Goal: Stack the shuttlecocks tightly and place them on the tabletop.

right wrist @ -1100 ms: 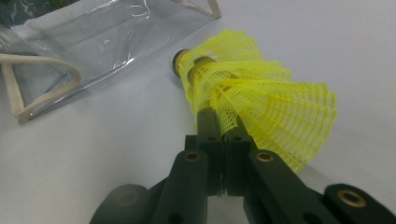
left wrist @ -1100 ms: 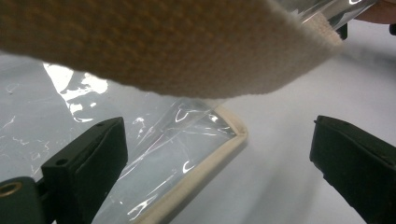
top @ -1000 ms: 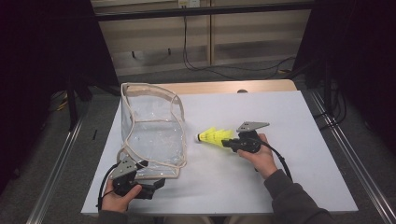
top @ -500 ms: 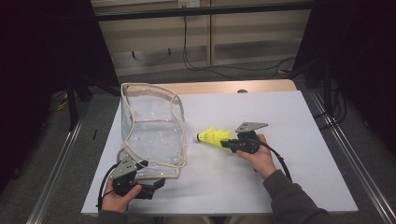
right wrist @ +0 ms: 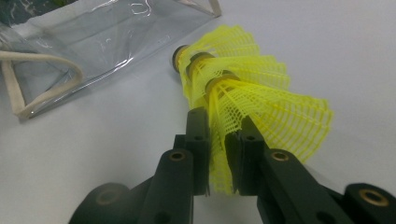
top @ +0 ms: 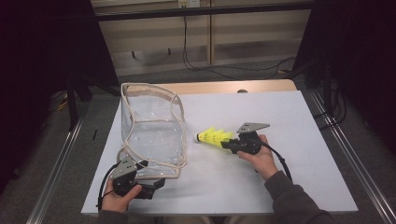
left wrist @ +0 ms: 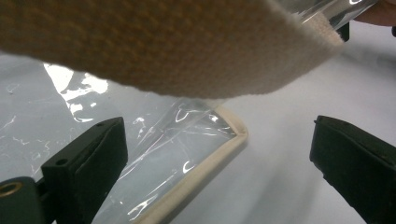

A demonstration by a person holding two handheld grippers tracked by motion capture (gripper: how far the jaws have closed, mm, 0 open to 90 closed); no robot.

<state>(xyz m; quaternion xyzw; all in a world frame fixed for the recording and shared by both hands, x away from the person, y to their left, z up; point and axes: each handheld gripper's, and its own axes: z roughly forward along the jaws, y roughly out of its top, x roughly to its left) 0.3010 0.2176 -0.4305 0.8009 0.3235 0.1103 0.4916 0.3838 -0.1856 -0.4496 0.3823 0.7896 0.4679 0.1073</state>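
Note:
A stack of three nested yellow shuttlecocks [top: 212, 137] [right wrist: 243, 79] lies on the white table, corks pointing left toward a clear plastic bag [top: 152, 130] [right wrist: 93, 37] with beige trim. My right gripper [top: 226, 144] [right wrist: 220, 135] is shut on the rear shuttlecock's mesh skirt; its jaws have just been opening slightly, and the skirt is still squeezed between the pads. My left gripper [top: 154, 184] [left wrist: 217, 140] stands open at the bag's near corner [left wrist: 224, 140]. The trimmed edge lies between the wide jaws, untouched. A beige strap [left wrist: 163, 46] hangs close above the camera.
The white tabletop [top: 280, 121] stretches right of the shuttlecocks. A wooden strip [top: 224, 87] borders the far edge. Metal rails [top: 341, 144] run along both sides, and cables [top: 205, 65] lie on the floor behind.

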